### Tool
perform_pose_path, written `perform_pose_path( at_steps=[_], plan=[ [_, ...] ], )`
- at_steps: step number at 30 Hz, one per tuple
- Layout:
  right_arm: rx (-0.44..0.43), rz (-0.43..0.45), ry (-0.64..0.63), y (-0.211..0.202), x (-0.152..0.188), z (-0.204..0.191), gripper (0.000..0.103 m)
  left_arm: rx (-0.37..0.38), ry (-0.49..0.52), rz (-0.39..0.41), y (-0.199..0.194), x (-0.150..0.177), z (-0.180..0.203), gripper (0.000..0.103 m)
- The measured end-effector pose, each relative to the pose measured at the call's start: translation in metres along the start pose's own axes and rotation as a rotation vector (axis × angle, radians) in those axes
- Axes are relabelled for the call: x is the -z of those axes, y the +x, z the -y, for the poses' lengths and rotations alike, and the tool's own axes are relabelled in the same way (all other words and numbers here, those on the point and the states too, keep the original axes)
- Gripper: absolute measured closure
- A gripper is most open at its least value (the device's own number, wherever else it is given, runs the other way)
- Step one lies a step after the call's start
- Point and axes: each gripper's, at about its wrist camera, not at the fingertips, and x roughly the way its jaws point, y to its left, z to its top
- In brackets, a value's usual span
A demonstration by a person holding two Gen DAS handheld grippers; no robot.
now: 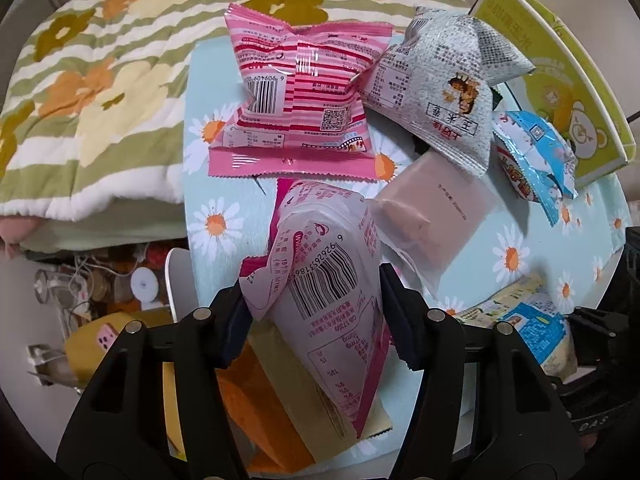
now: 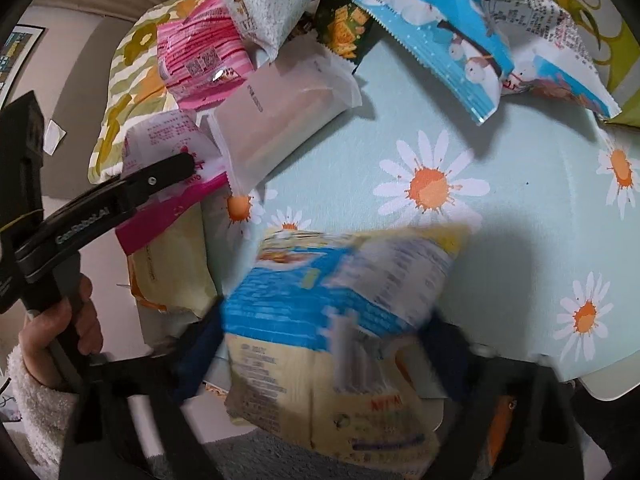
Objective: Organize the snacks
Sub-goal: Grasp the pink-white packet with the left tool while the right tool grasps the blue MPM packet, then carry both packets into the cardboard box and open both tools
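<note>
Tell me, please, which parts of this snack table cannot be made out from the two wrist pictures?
- Right wrist view: the print on the blue-and-yellow snack packet in the right tongs is smeared by motion blur.
- Left wrist view: the flat yellow-and-orange packet is mostly covered by the pale pink barcode pouch in the left tongs.
- Right wrist view: the dark green cracker packet is largely hidden under neighbouring bags.
- Left wrist view: the green bear-print box is cut off by the fisheye edge.
</note>
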Motion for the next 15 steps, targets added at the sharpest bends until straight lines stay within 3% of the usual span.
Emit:
perform_pose_path(
  at_steps=[8,15],
  plan=[
    [-0.025,0.048,-0.019,-0.015,-0.002,-0.003,0.039,-0.003,-0.015,0.044,-0.025,0.005,0.005,0.049],
    [-0.021,0.19,-0.087,-0.065,-0.007,-0.013,0.04,0.015,-0.014,0.12,-0.065,0.001,0.015,0.049]
  ],
)
